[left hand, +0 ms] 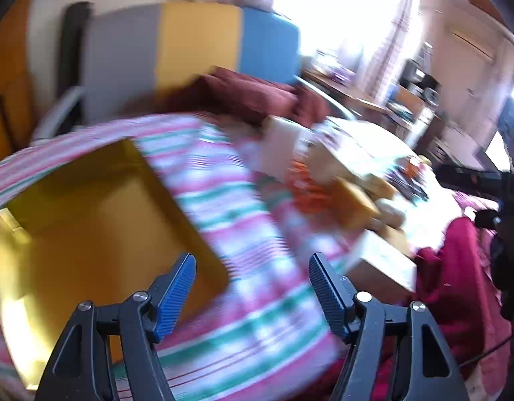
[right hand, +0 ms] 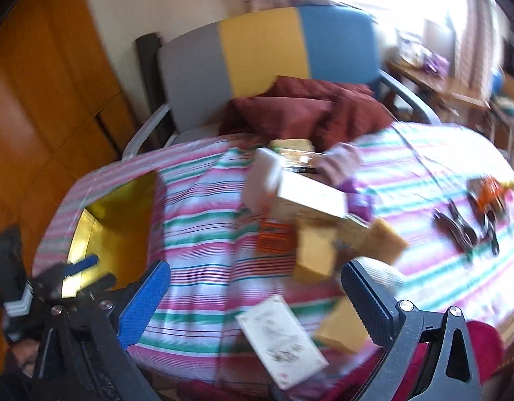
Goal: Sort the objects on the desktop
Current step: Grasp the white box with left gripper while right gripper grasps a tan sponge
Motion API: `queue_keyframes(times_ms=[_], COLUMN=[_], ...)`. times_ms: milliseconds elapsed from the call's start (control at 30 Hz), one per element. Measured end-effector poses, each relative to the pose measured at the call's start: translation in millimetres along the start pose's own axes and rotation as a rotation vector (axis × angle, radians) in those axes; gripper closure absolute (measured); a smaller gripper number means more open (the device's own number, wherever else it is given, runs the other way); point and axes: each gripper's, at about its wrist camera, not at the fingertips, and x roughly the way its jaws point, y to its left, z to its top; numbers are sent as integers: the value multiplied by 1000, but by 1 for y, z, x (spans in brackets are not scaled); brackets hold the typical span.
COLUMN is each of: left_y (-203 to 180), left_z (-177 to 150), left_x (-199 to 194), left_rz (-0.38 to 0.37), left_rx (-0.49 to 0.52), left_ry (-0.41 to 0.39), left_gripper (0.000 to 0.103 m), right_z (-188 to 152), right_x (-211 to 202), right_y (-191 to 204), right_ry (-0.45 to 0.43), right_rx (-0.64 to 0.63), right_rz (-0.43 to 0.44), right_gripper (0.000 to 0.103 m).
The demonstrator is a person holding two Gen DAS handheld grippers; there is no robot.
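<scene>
Round table under a striped cloth (right hand: 206,220) of pink, green and white bands, soft folds, all smeared by motion blur. Behind it a padded chair (right hand: 267,46) with grey, yellow and blue panels on a curved pale frame, dark red cushions (right hand: 303,113) slumped on the seat. Orange wood panelling (right hand: 39,107) along the left wall; glaring window and curtains at upper right.

On the cloth's left edge, a shiny gold box (left hand: 99,207), open-topped, flat-walled, square-cornered, nothing visible inside.

Near the middle, a loose heap of cartons (right hand: 310,197): a white oblong one uppermost, tan and yellow cardboard blocks against it, an orange ribbed item (right hand: 273,237) at the left foot, something purple at the right. Closer to the near edge, a flat white packet (right hand: 280,337) with fine print, lying tilted, apart from the heap. Far right, dark metal bits (right hand: 457,227) and an orange object (right hand: 491,193), too blurred to name.

Left gripper (left hand: 251,260) above the cloth between box and heap, blue ribbed pads (left hand: 176,297) apart, nothing between them.

Right gripper (right hand: 255,274) spread wide over the near part of the cloth, ridged blue pad at left, dark one at right, gripping nothing; packet below the gap, untouched
</scene>
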Motion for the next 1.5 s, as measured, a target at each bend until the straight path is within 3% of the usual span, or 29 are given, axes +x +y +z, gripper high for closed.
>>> queue_keyframes(times_ms=[133, 233, 367, 467, 567, 800, 833, 967, 1067, 1300, 1500], left_y=[-35, -52, -84, -101, -112, -104, -102, -102, -104, -94, -87], left_z=[8, 12, 11, 6, -1, -6, -6, -6, -11, -12, -16], left_x=[25, 38, 58, 63, 68, 71, 71, 69, 74, 83, 83], left_rz=[-182, -266, -276, -306, -307, -325, -495, -527, -549, -622, -622], left_rx=[47, 49, 147, 216, 264, 232, 479, 519, 524, 421, 387], left_ry=[91, 148, 185, 212, 231, 244, 323, 315, 337, 438, 477], left_gripper=[32, 32, 31, 23, 22, 22, 22, 21, 21, 21, 21], right_z=[1, 0, -3, -3, -4, -15, -17, -28, -39, -49, -69], right_x=[-5, -2, 3, 14, 29, 71, 76, 94, 109, 110, 98], right_y=[-30, -46, -62, -68, -71, -80, -81, -87, -93, -92, -78], right_ry=[22, 45, 88, 160, 258, 475, 495, 564, 623, 639, 651], right_rx=[75, 121, 170, 173, 165, 224, 229, 248, 271, 228, 220], right_rz=[-14, -23, -43, -87, -106, -96, -107, -152, -149, -129, -25], right_gripper=[0, 0, 0, 0, 0, 6, 9, 16, 30, 45, 47])
